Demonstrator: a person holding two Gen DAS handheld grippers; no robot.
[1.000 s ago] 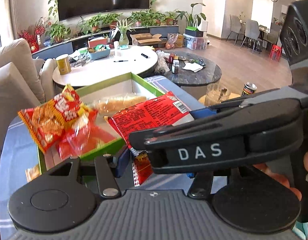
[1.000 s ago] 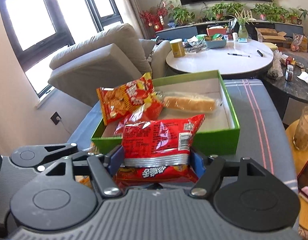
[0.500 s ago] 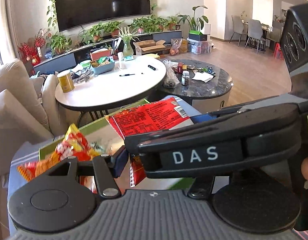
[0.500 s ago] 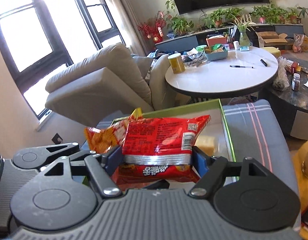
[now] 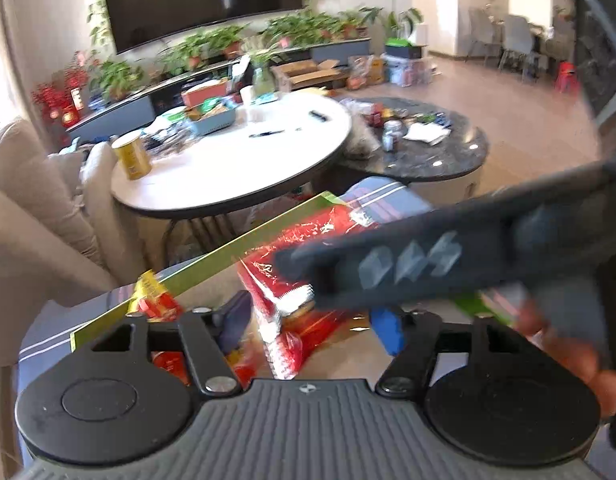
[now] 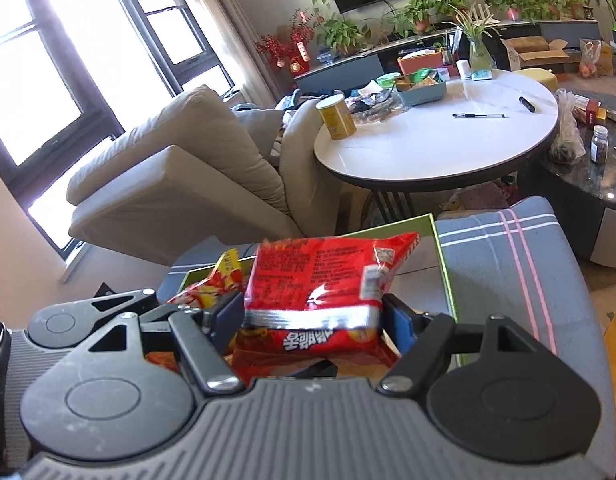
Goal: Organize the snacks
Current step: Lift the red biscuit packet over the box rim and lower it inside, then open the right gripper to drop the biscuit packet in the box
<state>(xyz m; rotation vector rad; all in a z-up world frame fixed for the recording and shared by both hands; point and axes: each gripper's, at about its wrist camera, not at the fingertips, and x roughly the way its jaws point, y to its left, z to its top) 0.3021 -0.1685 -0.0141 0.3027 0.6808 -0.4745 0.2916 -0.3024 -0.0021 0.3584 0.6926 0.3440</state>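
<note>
- Two grippers crowd over one landmark, the green-walled open cardboard box on the blue plaid-covered seat.
- Right gripper clamps the red foil snack packet with white print by its sides; the packet's long axis runs away from the gripper, and its far end hangs above the box's interior, near the far wall.
- Left gripper, nearer the box's left wall, has just been opening: its jaws stand half apart around a crinkled red wrapper, the pads not visibly pressing it.
- An orange-and-yellow crisp bag lies in the box, left of the red packet.
- Judged next move: lower and let go inside the box.
- Only the right view shows the clamping pads sharply; only the left view, though blurred, shows the right gripper's black body crossing overhead.
</note>
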